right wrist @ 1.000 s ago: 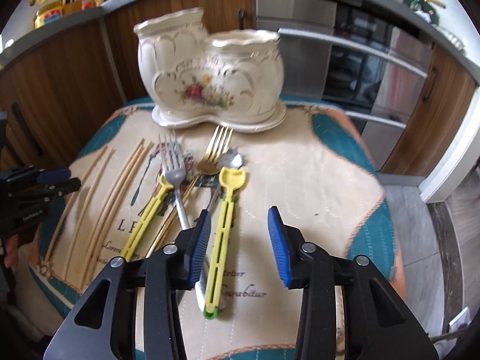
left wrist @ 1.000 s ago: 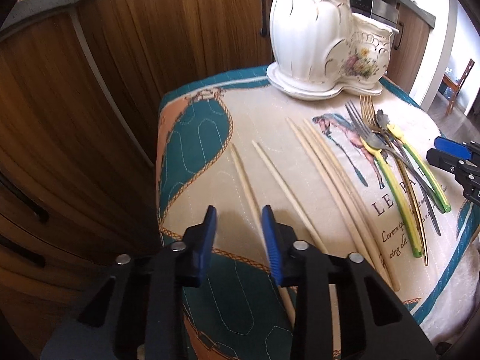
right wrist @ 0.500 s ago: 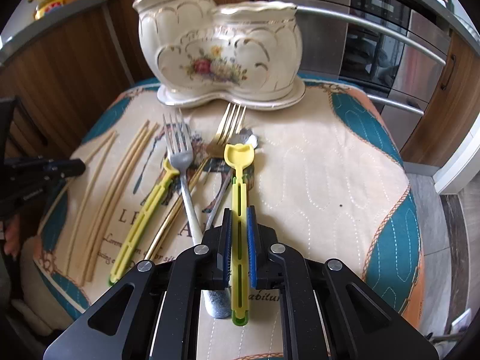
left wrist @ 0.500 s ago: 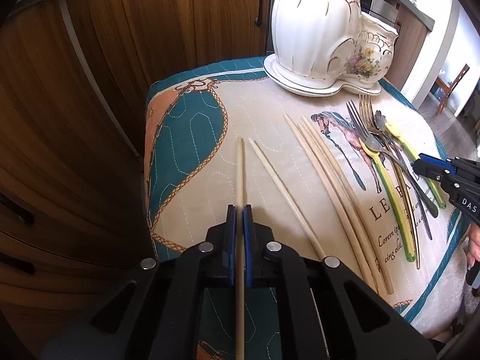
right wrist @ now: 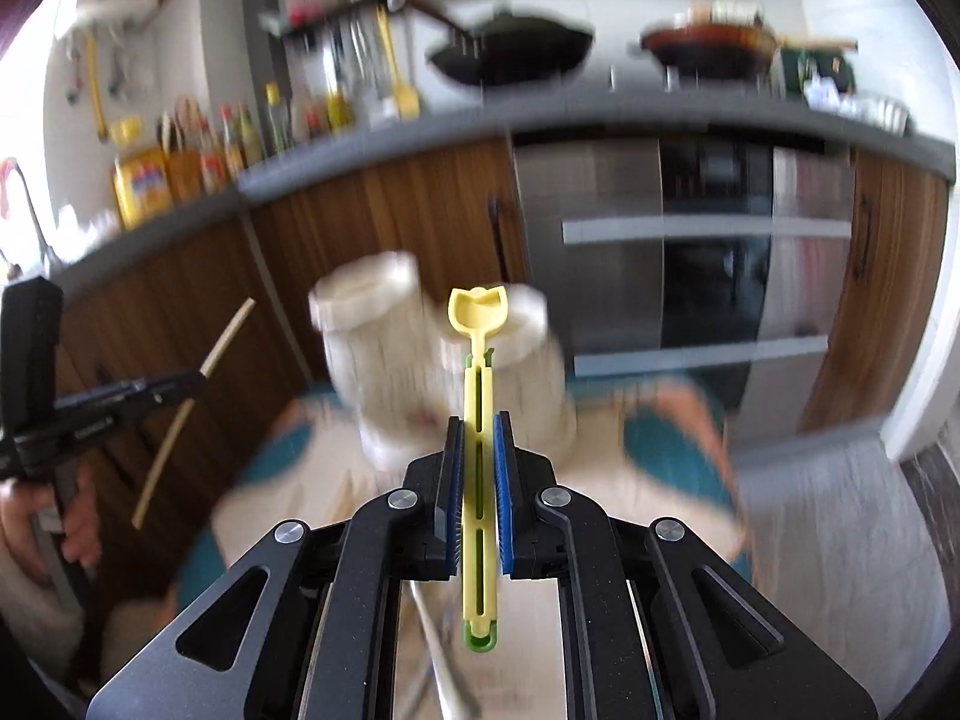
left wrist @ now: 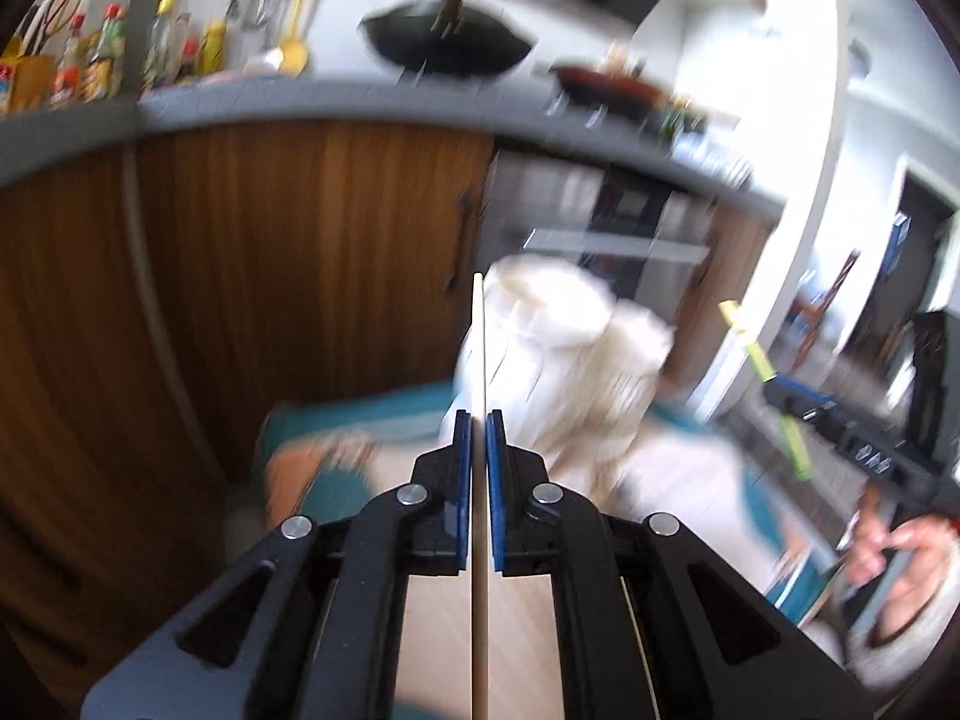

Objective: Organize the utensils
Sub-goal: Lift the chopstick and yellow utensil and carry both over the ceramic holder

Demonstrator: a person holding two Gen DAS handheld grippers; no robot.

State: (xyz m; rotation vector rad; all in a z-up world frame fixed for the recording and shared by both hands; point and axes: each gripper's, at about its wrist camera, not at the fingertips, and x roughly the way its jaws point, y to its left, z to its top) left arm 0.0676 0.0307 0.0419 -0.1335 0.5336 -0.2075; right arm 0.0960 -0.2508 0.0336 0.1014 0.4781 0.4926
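Note:
My left gripper (left wrist: 479, 420) is shut on a pale wooden chopstick (left wrist: 478, 348) and holds it up in the air, pointing toward the white ceramic utensil holder (left wrist: 558, 354). My right gripper (right wrist: 478, 423) is shut on a yellow-green plastic utensil (right wrist: 478, 360), lifted with its spoon-like end in front of the holder (right wrist: 390, 360). The left gripper with the chopstick (right wrist: 222, 342) shows at the left of the right wrist view. The right gripper with the yellow utensil (left wrist: 756, 360) shows at the right of the left wrist view. Both views are blurred.
The holder stands on a table with a teal and cream cloth (right wrist: 660, 444). Wooden cabinets (left wrist: 300, 252) and an oven (right wrist: 708, 276) are behind it. A metal utensil (right wrist: 444, 654) lies below my right gripper. Pans (right wrist: 510, 48) and bottles sit on the counter.
Both grippers, shut on the chopstick and the yellow utensil, have lifted them off the cloth and tilted up, so the counter and holder now fill the views.

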